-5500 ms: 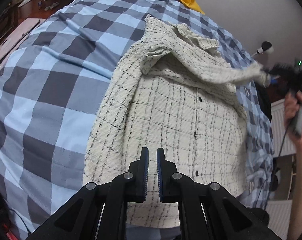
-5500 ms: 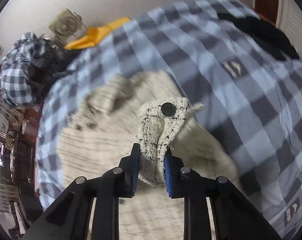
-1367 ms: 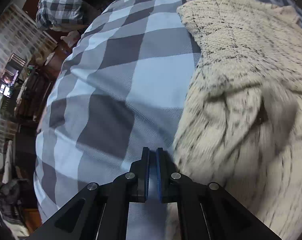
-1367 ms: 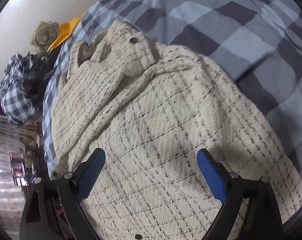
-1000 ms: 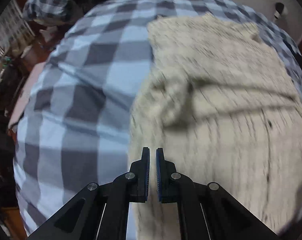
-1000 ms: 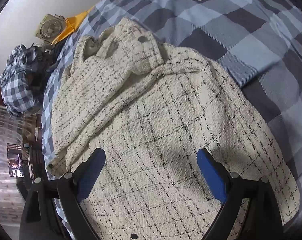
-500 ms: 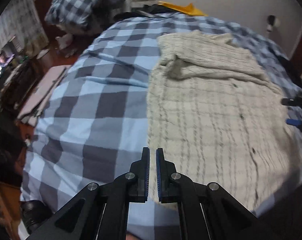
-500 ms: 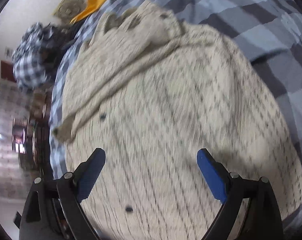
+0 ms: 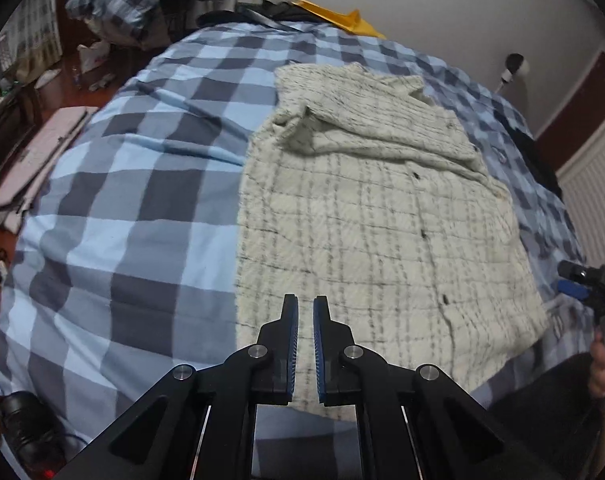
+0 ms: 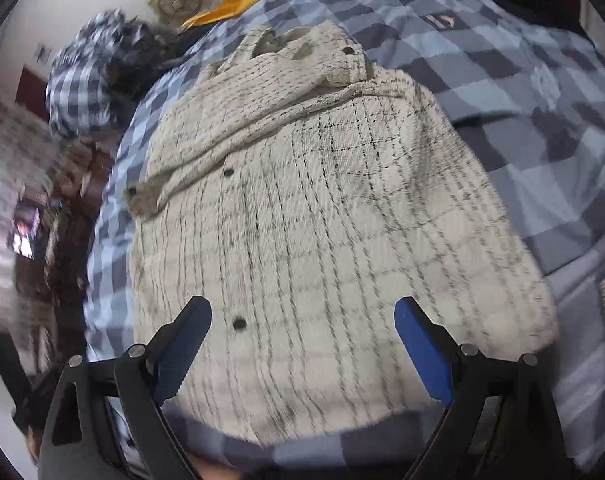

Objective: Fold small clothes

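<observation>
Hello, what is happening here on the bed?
A person with a tool in each hand is folding a cream checked jacket that lies flat on a blue checked bedspread. One sleeve is already laid across the chest. Neither tool holds the cloth: the left tool is shut and empty, and the right tool hangs wide open above the hem.

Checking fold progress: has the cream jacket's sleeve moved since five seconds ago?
Yes. The sleeve now lies folded across the jacket chest; earlier the right gripper held it out over the bedspread.
</observation>
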A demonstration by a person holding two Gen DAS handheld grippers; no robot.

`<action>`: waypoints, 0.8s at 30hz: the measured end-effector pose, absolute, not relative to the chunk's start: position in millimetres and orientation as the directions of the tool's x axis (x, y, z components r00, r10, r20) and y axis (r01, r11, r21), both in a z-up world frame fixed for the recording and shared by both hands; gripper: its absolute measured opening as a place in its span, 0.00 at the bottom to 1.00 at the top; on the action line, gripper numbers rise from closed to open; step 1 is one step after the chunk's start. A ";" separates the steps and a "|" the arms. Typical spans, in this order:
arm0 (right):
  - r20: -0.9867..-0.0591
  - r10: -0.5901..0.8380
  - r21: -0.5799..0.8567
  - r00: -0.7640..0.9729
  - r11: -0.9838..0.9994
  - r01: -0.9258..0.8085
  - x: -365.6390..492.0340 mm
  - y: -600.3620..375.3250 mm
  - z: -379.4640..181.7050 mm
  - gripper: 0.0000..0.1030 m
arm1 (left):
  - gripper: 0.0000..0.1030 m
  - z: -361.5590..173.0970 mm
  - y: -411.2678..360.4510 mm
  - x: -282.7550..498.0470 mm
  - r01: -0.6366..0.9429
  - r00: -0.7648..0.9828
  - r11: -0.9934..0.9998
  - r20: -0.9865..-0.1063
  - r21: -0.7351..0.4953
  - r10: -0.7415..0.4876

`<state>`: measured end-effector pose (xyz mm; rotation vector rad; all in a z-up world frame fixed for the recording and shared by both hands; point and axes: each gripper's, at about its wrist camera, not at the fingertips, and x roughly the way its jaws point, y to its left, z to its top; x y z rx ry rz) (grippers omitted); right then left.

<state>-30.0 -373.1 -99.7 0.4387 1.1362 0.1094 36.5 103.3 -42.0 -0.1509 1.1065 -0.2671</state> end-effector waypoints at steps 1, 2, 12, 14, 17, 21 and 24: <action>-0.858 0.298 0.372 0.418 0.922 0.107 -34.5 -373.9 -91.5 0.89 | 0.06 -39.8 105.0 34.0 0.150 0.408 0.940 -0.846 -0.308 -0.342; -0.864 0.290 0.357 0.412 0.930 0.093 -36.9 -372.9 -86.5 0.89 | 0.06 -39.7 109.9 35.0 0.149 0.371 0.880 -0.800 -0.450 -0.472; -0.915 0.145 0.189 0.375 0.978 0.083 -66.5 -421.0 -55.0 0.89 | 0.06 -36.7 98.6 31.2 0.190 0.341 0.837 -0.765 -0.513 -0.546; -0.922 0.127 0.165 0.365 0.983 0.075 -70.0 -420.9 -67.4 0.89 | 0.06 -42.8 93.5 30.9 0.186 0.326 0.868 -0.805 -0.460 -0.496; -0.927 0.099 0.143 0.362 0.985 0.096 -70.5 -422.0 -93.4 0.89 | 0.06 -49.5 87.3 29.7 0.210 0.319 0.912 -0.857 -0.354 -0.406; -0.941 0.045 0.100 0.335 0.984 0.148 -67.6 -425.0 -108.7 0.89 | 0.06 -68.0 107.9 42.2 0.068 0.177 0.719 -0.701 -0.692 -0.691; -0.941 0.056 0.098 0.333 0.989 0.110 -64.5 -418.3 -108.4 0.89 | 0.07 -58.5 101.3 40.0 0.147 0.282 0.884 -0.838 -0.443 -0.467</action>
